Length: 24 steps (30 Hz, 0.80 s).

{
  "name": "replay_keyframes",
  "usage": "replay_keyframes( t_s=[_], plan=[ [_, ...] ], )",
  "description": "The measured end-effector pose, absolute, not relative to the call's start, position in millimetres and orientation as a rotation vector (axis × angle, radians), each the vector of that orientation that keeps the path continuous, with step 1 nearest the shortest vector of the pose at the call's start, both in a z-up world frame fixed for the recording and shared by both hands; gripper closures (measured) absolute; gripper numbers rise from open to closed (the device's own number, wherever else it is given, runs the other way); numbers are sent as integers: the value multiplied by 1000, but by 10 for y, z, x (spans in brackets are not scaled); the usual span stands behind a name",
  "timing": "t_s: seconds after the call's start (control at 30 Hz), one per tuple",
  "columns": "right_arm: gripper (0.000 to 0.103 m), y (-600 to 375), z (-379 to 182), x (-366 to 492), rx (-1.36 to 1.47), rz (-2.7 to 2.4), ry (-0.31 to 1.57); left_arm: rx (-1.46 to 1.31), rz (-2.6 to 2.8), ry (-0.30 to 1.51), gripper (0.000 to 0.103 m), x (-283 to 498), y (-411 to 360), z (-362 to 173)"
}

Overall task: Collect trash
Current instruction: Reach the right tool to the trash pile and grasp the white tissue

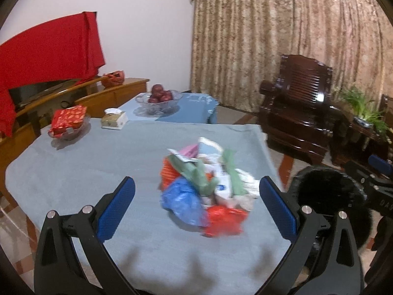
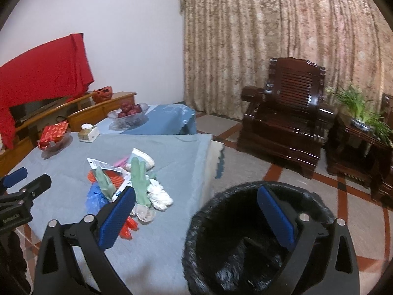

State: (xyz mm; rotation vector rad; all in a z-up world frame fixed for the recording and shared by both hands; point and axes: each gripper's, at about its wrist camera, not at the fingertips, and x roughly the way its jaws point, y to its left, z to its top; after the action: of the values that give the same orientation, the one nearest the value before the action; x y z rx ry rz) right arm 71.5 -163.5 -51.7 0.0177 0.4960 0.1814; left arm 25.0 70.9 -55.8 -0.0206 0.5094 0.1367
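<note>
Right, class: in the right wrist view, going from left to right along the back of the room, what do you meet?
Red cloth → glass bowl of apples → patterned curtain → dark wooden armchair → potted green plant.

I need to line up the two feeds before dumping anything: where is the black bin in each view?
Left wrist: the bin sits at the right edge, just beyond the right pad, beside the table.
Right wrist: the bin fills the lower centre, its mouth open below the tongs.
Shared landmark: the trash pile, left of the bin in both.
</note>
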Motion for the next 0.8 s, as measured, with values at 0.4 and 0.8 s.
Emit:
replay_keyframes(
  t_s=[0.4,0.8],
  plan=[
    [17,-1000,-1089,1563,-4,283,634,-56,173,565,5,772,1124,-1004],
    [32,-642,-1642,2132,-76,265,775,-93,169,606,5,1128,1282,-1290]
  ],
)
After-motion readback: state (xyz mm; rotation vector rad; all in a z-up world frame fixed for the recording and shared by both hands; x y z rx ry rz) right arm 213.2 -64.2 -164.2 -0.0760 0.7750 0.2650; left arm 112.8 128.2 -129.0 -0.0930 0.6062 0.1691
